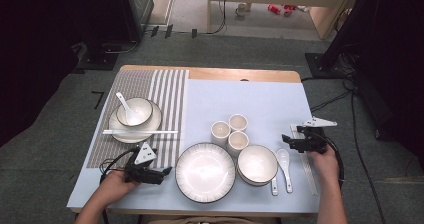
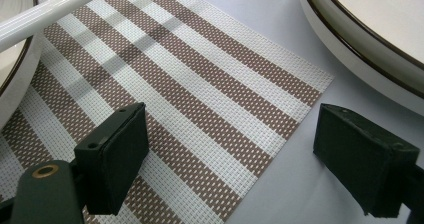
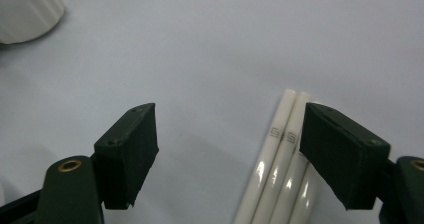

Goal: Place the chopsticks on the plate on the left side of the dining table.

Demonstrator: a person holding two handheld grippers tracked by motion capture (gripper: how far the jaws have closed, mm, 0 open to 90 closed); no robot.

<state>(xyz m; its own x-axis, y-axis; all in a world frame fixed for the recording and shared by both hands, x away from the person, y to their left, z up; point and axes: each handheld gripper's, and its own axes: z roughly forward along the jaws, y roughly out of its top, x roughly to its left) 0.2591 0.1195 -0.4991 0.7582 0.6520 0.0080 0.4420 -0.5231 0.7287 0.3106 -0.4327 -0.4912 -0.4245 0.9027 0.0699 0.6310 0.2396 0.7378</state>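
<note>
High view first: the tabletop point(image 1: 260, 94) under its pale blue cloth carries a table setting only half laid. On the striped placemat point(image 1: 150, 91) at the left sit a plate with a bowl, a spoon and a pair of chopsticks across it. Nearer the person lie a big plate point(image 1: 205, 172), a stack of bowls point(image 1: 257, 165), three cups point(image 1: 231, 130), and two spoons point(image 1: 284, 161).

The white chopsticks point(image 3: 280, 174) that the right tool point(image 1: 295, 136) seems to be going for lie side by side on the cloth at the right edge, just beyond the spoons. In the right gripper view that tool stands released, jaws wide, with nothing between them; the chopsticks sit under the right-hand jaw, not centred in the gap. That looks to me like the main risk: closing from here could catch only one stick, or nudge the pair so that they roll apart on the smooth cloth. Being thin, glossy and flat on the surface, they could also slip out if the pads do not get low enough.

The left tool point(image 2: 230, 154) rests released too, over the placemat's corner, just beside the big plate's rim; a careless sweep there could knock it.
</note>
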